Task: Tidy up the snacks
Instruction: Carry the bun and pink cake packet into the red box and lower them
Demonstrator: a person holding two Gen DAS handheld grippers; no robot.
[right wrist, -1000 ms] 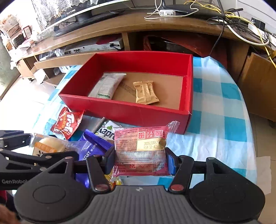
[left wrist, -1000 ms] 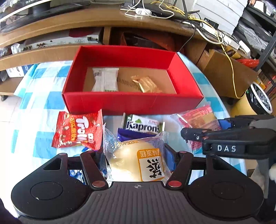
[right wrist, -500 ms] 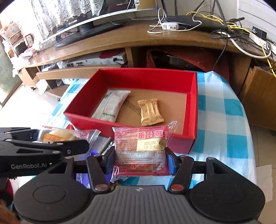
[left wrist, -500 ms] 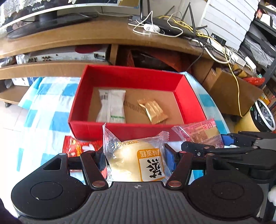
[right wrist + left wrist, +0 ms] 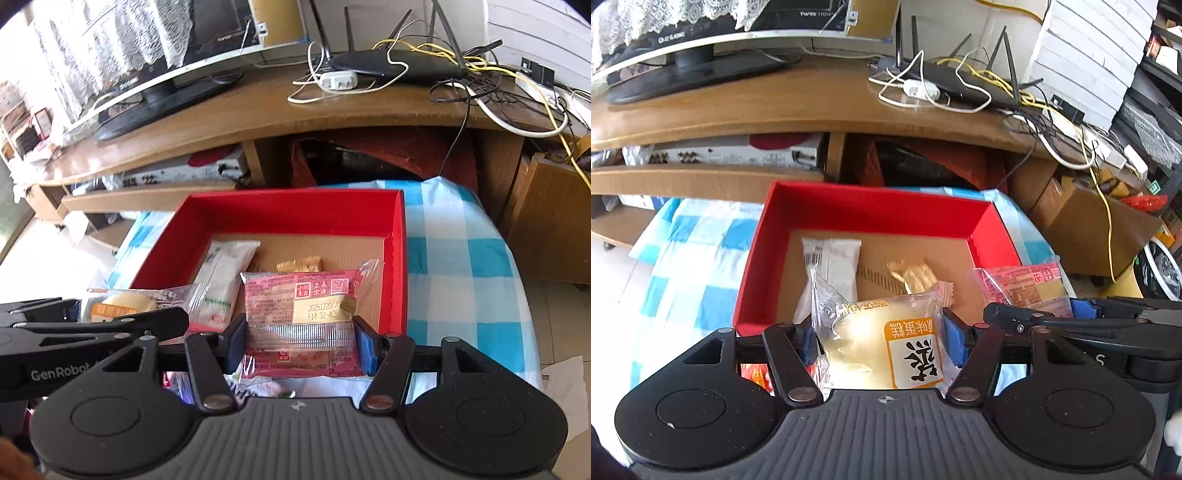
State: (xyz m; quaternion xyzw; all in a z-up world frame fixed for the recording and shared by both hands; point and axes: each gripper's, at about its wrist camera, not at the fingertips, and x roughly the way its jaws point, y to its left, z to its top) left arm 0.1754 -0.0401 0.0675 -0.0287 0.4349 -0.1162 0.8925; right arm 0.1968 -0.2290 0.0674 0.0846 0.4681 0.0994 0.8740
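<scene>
each view was taken from just behind its own tongs, angled steeply down and forward over the tabletop toward the wooden tv stand (image 5: 812, 110). the left tongs (image 5: 879, 339) and right tongs (image 5: 301, 341) were seen very near, filling the lower frame. the red box (image 5: 871, 210) was shared by both views, close ahead. each pair of tongs was caught at the other view's edge.
</scene>
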